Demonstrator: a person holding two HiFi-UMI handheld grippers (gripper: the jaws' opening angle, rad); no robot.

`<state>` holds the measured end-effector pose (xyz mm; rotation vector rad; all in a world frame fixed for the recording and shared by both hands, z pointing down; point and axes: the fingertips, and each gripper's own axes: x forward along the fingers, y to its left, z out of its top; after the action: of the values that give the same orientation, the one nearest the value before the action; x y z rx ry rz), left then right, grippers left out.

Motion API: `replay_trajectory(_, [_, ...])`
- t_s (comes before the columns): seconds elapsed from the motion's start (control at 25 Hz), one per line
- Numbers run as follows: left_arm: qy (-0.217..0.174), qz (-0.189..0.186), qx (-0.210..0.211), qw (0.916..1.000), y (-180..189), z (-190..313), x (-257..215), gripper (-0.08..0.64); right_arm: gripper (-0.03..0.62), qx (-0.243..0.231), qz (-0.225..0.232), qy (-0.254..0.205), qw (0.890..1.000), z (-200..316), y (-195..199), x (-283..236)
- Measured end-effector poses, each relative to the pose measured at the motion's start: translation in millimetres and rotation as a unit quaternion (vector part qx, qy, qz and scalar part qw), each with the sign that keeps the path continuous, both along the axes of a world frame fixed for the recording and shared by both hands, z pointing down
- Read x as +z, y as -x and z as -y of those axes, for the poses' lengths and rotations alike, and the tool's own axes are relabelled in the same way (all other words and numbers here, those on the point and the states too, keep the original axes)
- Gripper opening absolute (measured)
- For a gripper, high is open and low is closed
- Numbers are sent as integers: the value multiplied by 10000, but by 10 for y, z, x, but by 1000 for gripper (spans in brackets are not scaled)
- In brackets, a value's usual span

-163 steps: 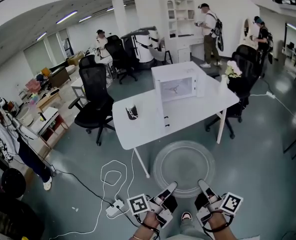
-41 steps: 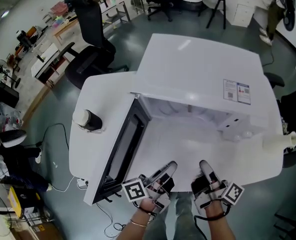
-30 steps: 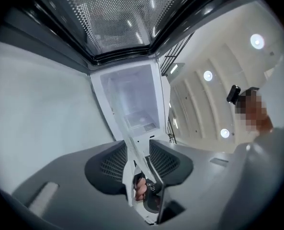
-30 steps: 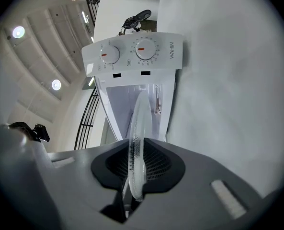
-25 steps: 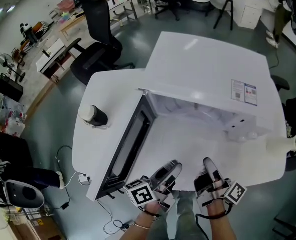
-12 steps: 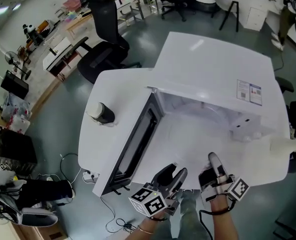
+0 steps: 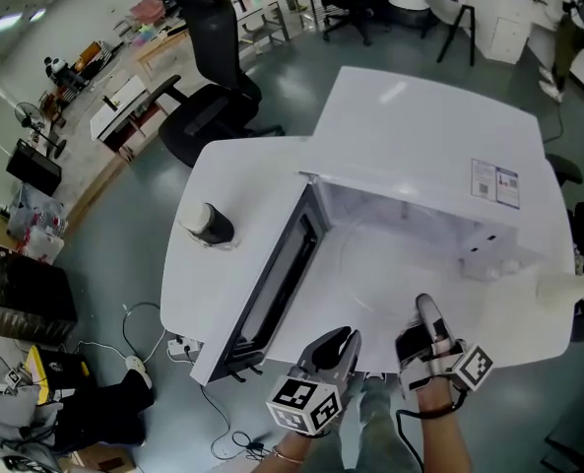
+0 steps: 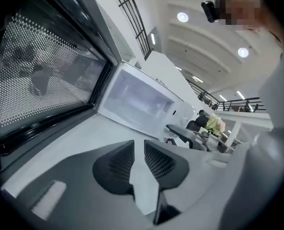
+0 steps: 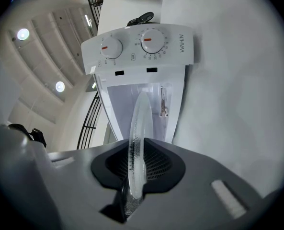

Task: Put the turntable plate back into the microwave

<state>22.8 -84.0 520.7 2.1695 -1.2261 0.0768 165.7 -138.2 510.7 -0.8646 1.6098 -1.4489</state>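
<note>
- turntable plate [image 9: 141, 111]: edge-on between the jaws of the right tool [image 9: 138, 153]; near rim hidden behind the pads, far rim lost against the cavity ahead of the tool.
- Same plate, head view: clear glass, only a faint arc ahead of the tool; rest of the outline cannot be made out.
- microwave [image 7: 424, 131]: cavity ahead of the tool largely hidden beneath its own top.
- label [image 7: 494, 182], beyond the tool on that top: print too small to read.
- dials [image 9: 153, 40], beyond the tool: scale figures too small.
- dark cylinder [image 7: 211, 226], far left of the tool on the tabletop [image 7: 223, 299]: kind cannot be told.
- white thing [image 7: 570, 286], right of the tool: cut off at the picture's edge.
- hand [image 7: 434, 402] behind the tool: forearm cut off by the lower edge.
</note>
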Motion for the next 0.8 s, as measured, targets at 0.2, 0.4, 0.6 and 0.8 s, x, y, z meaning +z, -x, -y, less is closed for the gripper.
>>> replay_trajectory(0.2, [17,30,-45,10000,67,-8,22,-6,52,63,29,-15,10000,66,28,-15])
replay_trajectory(0.4, [-36,184,-75,9998,112,24,9,-1,52,183,2,-15,9998,141,25,-26])
replay_trajectory(0.6, [-104,294,-90,9995,145,84,0,0,54,325,-37,-30,9995,215,14,-5])
replay_trajectory(0.8, [-165,289,-164,9993,186,150,11,0,54,463,-5,-41,9989,322,9,-4])
